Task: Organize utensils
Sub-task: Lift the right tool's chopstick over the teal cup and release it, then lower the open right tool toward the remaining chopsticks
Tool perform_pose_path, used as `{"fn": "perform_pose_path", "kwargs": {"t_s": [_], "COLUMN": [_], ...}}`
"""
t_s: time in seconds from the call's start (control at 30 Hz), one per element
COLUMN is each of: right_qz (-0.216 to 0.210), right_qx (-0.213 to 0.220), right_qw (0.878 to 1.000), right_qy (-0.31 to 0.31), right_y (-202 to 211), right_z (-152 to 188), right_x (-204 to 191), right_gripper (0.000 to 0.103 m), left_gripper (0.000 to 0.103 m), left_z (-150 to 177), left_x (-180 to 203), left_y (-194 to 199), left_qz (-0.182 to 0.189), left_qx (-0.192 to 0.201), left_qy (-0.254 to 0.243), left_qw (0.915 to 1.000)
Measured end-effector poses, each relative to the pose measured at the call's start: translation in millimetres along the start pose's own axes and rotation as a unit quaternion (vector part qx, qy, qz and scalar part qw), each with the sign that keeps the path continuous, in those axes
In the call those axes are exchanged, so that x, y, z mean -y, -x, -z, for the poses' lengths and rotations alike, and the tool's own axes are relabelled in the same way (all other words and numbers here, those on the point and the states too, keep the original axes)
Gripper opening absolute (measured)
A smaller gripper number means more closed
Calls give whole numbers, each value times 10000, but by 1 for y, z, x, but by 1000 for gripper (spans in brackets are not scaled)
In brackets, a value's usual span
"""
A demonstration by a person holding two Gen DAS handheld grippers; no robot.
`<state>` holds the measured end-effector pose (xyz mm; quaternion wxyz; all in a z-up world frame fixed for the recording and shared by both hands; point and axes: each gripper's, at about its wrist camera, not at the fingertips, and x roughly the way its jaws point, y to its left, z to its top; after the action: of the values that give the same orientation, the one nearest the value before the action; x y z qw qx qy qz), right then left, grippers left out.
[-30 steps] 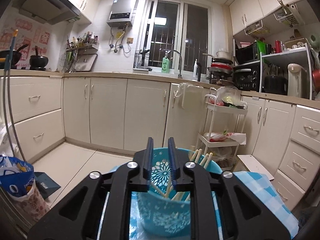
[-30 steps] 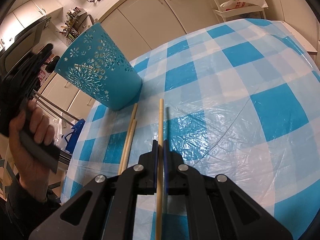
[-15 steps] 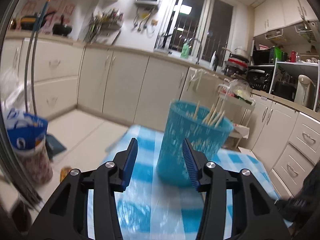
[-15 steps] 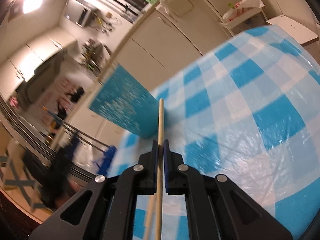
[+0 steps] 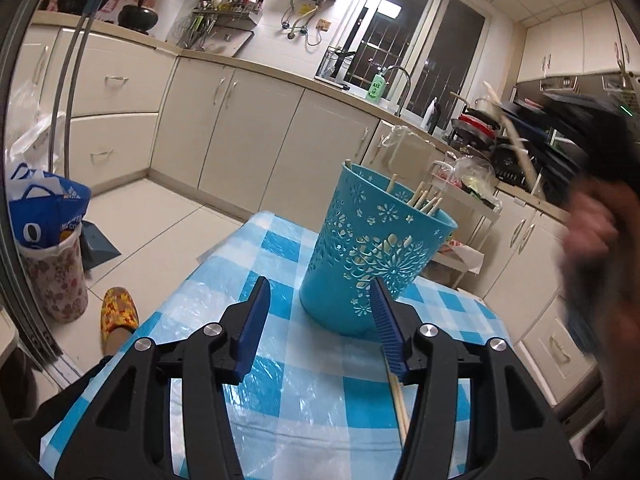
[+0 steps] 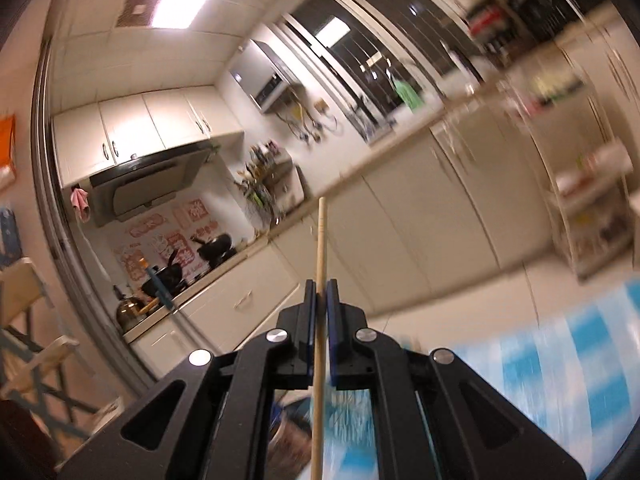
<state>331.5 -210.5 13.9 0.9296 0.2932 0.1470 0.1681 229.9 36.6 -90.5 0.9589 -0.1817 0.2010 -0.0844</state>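
Only the left wrist view showed the table (image 5: 280,396), covered with a glossy blue-and-white checked plastic cloth (image 5: 276,248), and the turquoise plastic holder (image 5: 372,256) standing upright on it. The holder was a tapered round cup with snowflake and flower cut-outs in its wall, and a bundle of pale wooden chopsticks (image 5: 424,198) was seen leaning inside it, tips above the rim. Two more chopsticks on the cloth (image 5: 400,408) were partly hidden behind the right finger of the left gripper (image 5: 320,300). At the right edge of that view the right gripper (image 5: 560,132) was seen raised and blurred, with a blurred hand (image 5: 592,232) below it.

The right wrist view, heavily smeared, showed mostly cabinets, a range hood and the ceiling light; only a blurred strip of the checked cloth appeared at lower right, and the holder could not be made out there.

The jaws of the left gripper had just been opening and stood about half apart, with nothing between the ribbed blue pads (image 5: 256,320); the holder stood just beyond them, untouched. The jaws of the right gripper (image 6: 321,292) were closed narrowly on a single chopstick (image 6: 321,240), a straight, smooth, light-wood rod that was clamped between the blue pads and projected forward past them.
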Motion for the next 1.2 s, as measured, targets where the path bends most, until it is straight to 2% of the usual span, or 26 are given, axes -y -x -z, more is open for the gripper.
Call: {"fn": "perform_pose_path", "kwargs": {"t_s": [0.07, 0.17, 0.33, 0.4, 0.47, 0.57, 0.7, 0.73, 0.8, 0.87, 0.97, 1.03, 1.2], "right_qz": [196, 562, 820, 872, 886, 830, 798, 868, 1133, 1359, 1538, 1645, 1714], "right_qx": [42, -144, -517, -680, -781, -805, -890, -1063, -1787, -2561, -3283, -3400, -3339], "right_qw": [9997, 9978, 9930, 9907, 9887, 9882, 9877, 9855, 9722, 9528, 9303, 9238, 9254], "right_qy": [140, 336, 680, 794, 926, 1008, 1008, 1001, 1006, 900, 556, 622, 528], "right_y": [-25, -62, -72, -69, -64, -41, 14, 25, 41, 46, 42, 41, 53], "right_z": [-1, 15, 50, 62, 70, 74, 84, 91, 120, 155, 188, 198, 207], "right_x": [-3, 0, 8, 12, 12, 9, 1, 1, 9, 26, 49, 51, 53], "right_gripper": [6, 6, 6, 7, 23, 25, 31, 32, 33, 33, 33, 32, 31], "left_gripper": [50, 50, 52, 52, 53, 54, 57, 57, 59, 60, 61, 61, 65], "left_z": [-1, -2, -5, -6, -6, -6, -7, -7, -6, -4, 0, 2, 4], "left_x": [-3, -7, -15, -17, -18, -16, -12, -12, -11, -11, -7, -4, 2], "left_y": [5, 10, 15, 14, 14, 16, 19, 19, 19, 19, 17, 19, 21], "left_qz": [26, 54, 41, 10, -5, -12, -47, -58, -128, -153, -197, -176, -170], "left_qx": [5, 9, 35, 25, 8, 9, -18, -29, -71, -132, -268, -319, -379], "left_qy": [60, 105, 182, 205, 218, 188, 131, 136, 101, 101, 82, 11, -156], "left_qw": [10000, 9999, 9998, 9998, 9998, 9998, 9999, 9999, 9998, 9997, 9994, 9993, 9990]}}
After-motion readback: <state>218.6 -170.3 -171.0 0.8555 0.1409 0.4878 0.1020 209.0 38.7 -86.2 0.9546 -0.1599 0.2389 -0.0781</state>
